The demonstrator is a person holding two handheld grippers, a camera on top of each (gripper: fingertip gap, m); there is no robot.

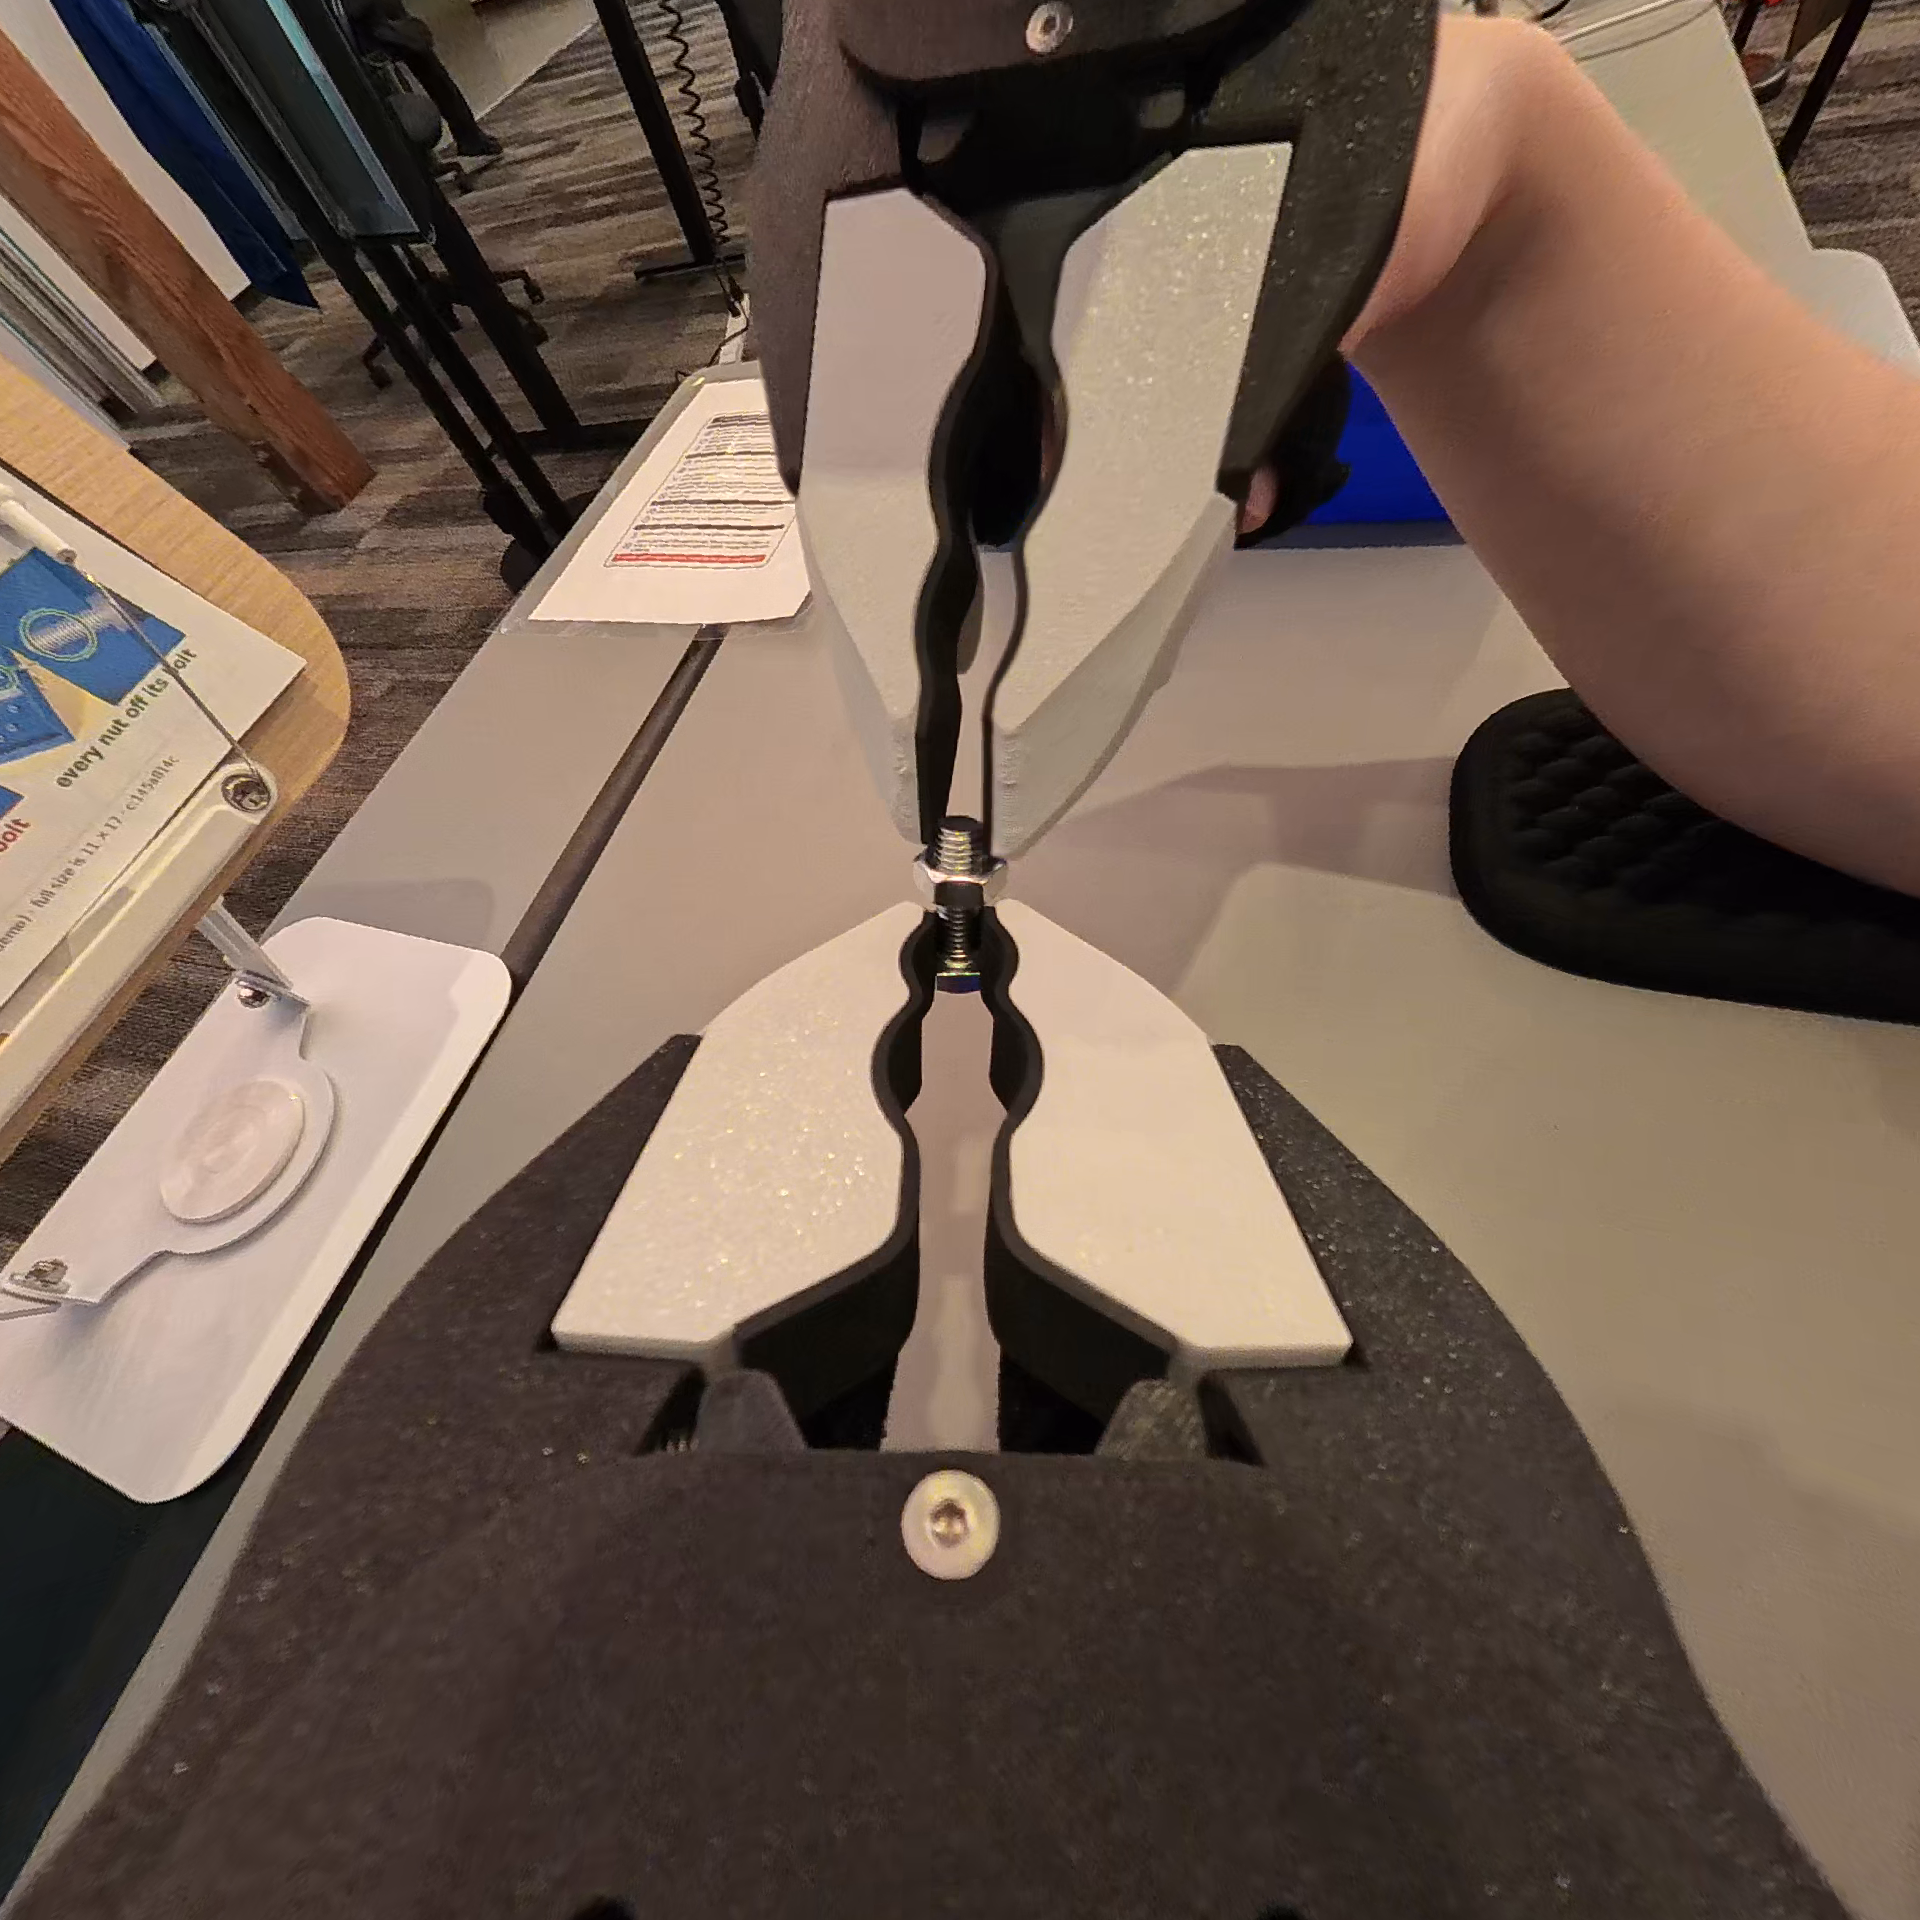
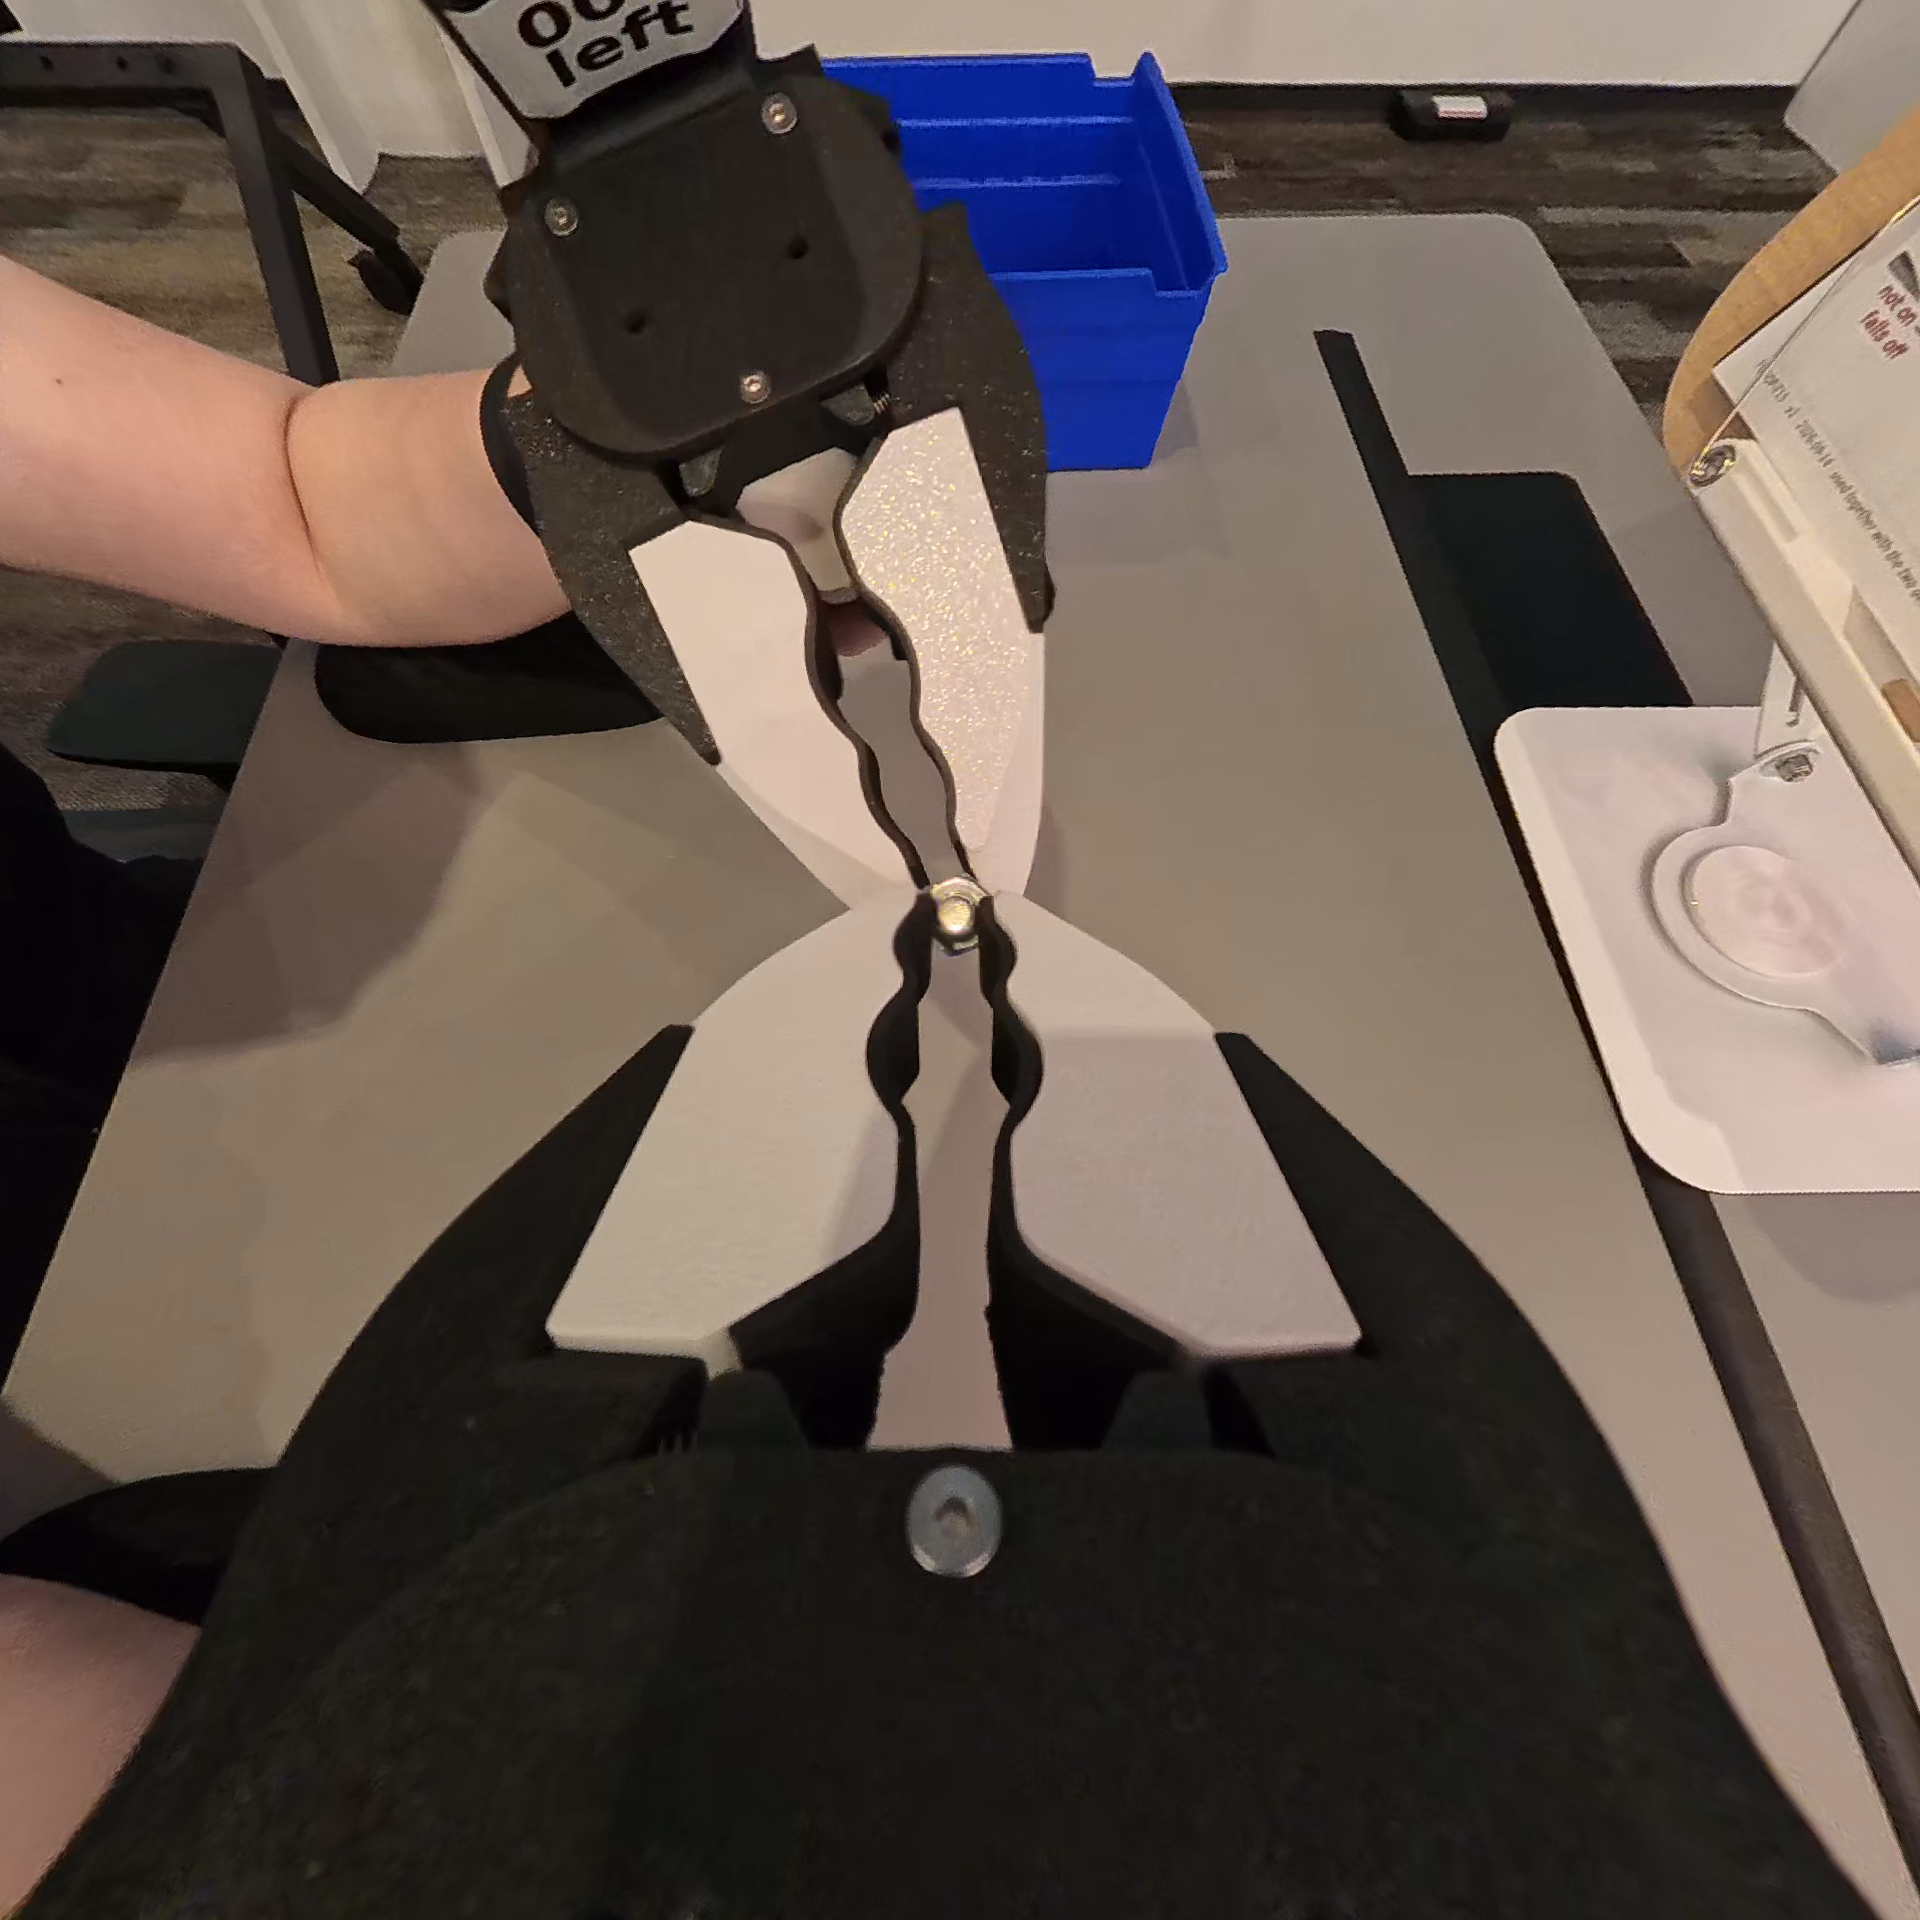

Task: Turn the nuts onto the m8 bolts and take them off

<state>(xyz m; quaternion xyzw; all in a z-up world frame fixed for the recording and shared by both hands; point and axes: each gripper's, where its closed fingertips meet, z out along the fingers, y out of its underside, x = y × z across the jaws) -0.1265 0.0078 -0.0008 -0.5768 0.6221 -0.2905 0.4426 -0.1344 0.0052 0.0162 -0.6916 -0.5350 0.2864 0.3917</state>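
L gripper (image 1: 954, 940) pinches bolt (image 1: 953, 951); R gripper (image 1: 961, 831) clamps nut (image 1: 954, 871).

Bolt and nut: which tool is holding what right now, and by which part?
The left tool is shut on the bolt, gripping near its head end. The right tool pinches the nut by its sides, partway along the thread.

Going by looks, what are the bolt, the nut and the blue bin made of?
Bolt: bright metal, likely plated steel; shiny threads.
Nut: the same silvery metal, with glinting hex flats.
Blue bin: apparently moulded plastic; even saturated colour, smooth walls, dull sheen.
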